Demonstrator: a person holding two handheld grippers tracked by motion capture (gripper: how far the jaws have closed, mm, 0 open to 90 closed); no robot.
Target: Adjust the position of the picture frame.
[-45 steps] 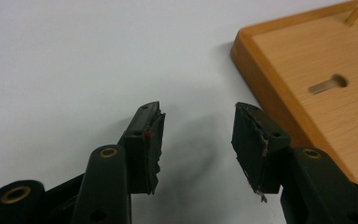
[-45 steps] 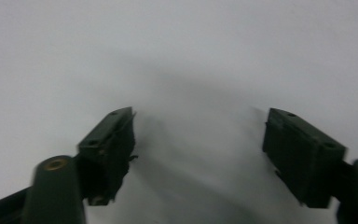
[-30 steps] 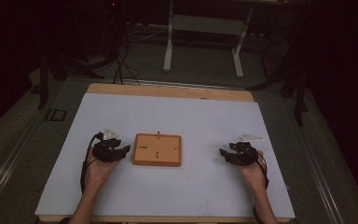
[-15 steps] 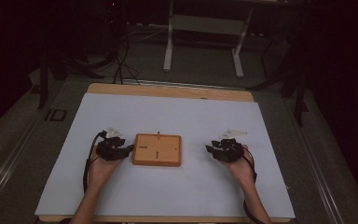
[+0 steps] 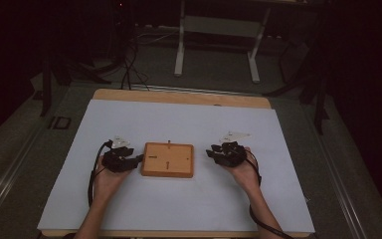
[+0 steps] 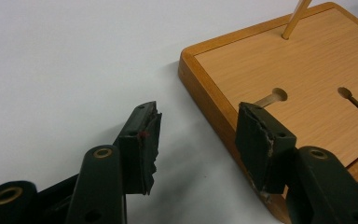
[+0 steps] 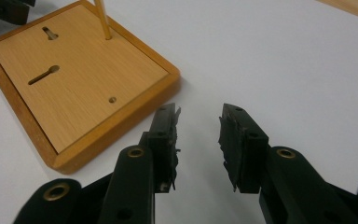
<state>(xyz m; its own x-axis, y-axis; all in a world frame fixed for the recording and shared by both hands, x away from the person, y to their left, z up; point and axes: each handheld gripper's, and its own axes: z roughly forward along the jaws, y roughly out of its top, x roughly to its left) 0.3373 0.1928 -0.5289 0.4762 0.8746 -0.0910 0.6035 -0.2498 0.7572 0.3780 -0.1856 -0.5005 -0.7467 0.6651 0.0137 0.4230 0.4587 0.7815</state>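
Both claws have closed in on the wooden board (image 5: 167, 160) at frame centre: left claw (image 5: 138, 159) wide astride its edge, right claw (image 5: 210, 151) wide and empty, indicating an imminent two-sided grasp.

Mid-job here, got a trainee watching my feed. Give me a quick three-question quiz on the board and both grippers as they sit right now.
1. True or false: the left gripper has its fingers set either side of the wooden board's edge.
2. Multiple choice: what stands upright in the board? A) a thin wooden peg B) a metal screw C) a red pin
3. Short answer: is the right gripper touching the board?

Key
1. True: open, one finger over the table, the other over the board.
2. A
3. No: open, over bare table beside the board's corner.
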